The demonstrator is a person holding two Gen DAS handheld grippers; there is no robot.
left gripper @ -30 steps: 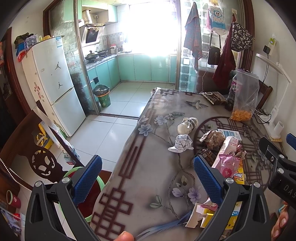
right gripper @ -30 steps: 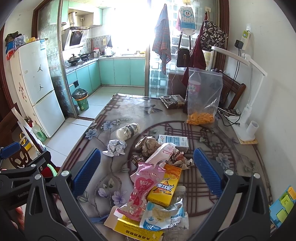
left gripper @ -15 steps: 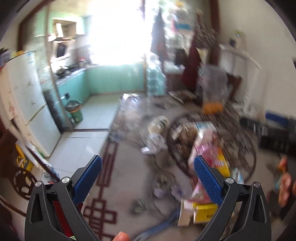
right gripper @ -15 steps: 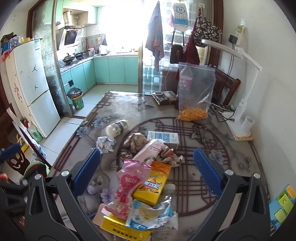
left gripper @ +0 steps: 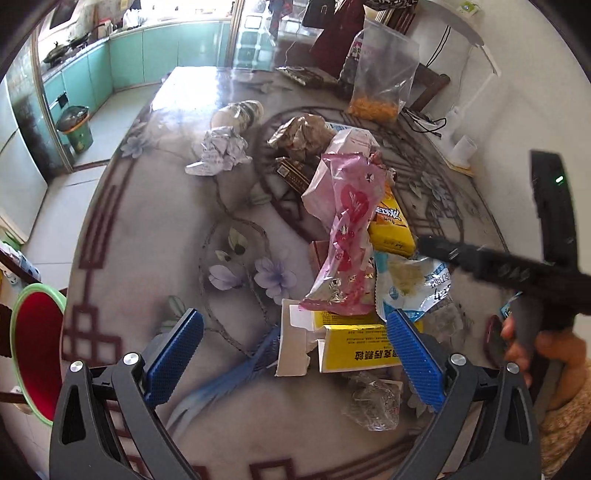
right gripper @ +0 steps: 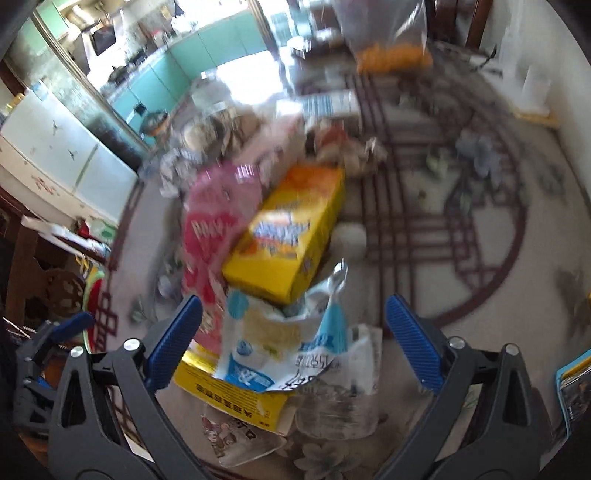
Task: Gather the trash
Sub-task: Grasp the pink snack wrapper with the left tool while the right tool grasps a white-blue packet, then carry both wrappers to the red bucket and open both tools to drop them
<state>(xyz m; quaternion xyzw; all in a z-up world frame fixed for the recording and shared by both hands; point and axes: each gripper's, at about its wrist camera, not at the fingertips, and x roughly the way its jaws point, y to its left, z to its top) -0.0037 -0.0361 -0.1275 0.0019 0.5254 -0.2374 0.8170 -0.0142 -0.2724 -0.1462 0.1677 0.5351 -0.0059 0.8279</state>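
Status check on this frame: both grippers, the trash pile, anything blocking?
Left gripper open, empty, above torn yellow carton. Right gripper closing, nothing gripped, over blue-white plastic wrapper. Pink foil wrapper overlaps pile; nothing blocking.

Fridge (right gripper: 55, 147), desk lamp (left gripper: 469, 33), teal cabinets (left gripper: 147, 55)

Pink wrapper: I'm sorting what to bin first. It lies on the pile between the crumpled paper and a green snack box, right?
Not quite: the box beside the pink wrapper is yellow, not green, as the left wrist view shows. The crumpled paper does lie on its other side.
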